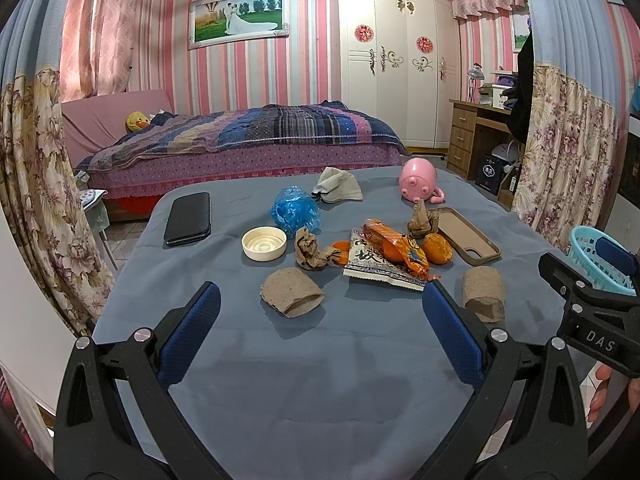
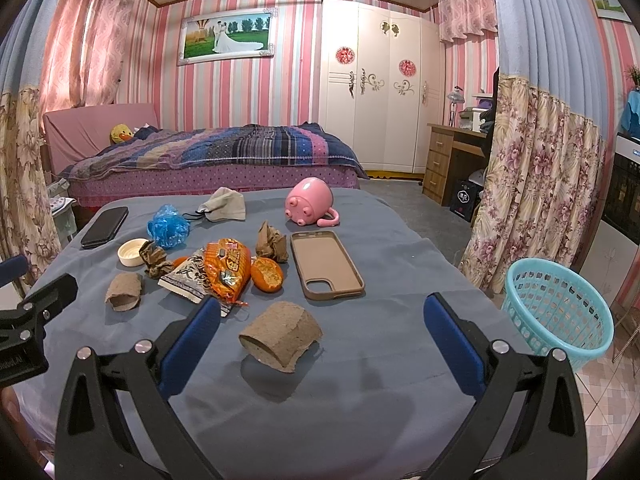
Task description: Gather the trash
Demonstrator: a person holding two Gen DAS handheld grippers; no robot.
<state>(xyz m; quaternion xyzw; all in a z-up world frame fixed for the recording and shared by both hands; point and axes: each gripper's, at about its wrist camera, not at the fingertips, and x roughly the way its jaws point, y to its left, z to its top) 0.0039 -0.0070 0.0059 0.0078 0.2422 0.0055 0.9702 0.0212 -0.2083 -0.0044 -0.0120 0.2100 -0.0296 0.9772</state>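
Trash lies scattered on the grey-blue table (image 1: 320, 380) (image 2: 380, 360). A flattened cardboard tube (image 1: 292, 292) (image 2: 124, 291) sits just ahead of my open left gripper (image 1: 324, 300). A second cardboard tube (image 2: 280, 336) (image 1: 483, 290) lies between the fingers of my open right gripper (image 2: 322, 312), untouched. Further back are an orange snack wrapper (image 1: 396, 250) (image 2: 228, 270), a printed packet (image 1: 376, 266) (image 2: 186, 278), orange peels (image 1: 437, 248) (image 2: 267, 275), two crumpled brown papers (image 1: 314, 254) (image 2: 272, 242), and a blue plastic bag (image 1: 295, 210) (image 2: 168, 226).
A turquoise basket (image 2: 560, 312) (image 1: 600, 260) stands off the table's right edge. On the table lie a black phone (image 1: 188, 219), a brown phone case (image 2: 326, 264), a white lid (image 1: 264, 243), a pink pig cup (image 2: 310, 202) and a grey mask (image 1: 340, 186). A bed stands behind.
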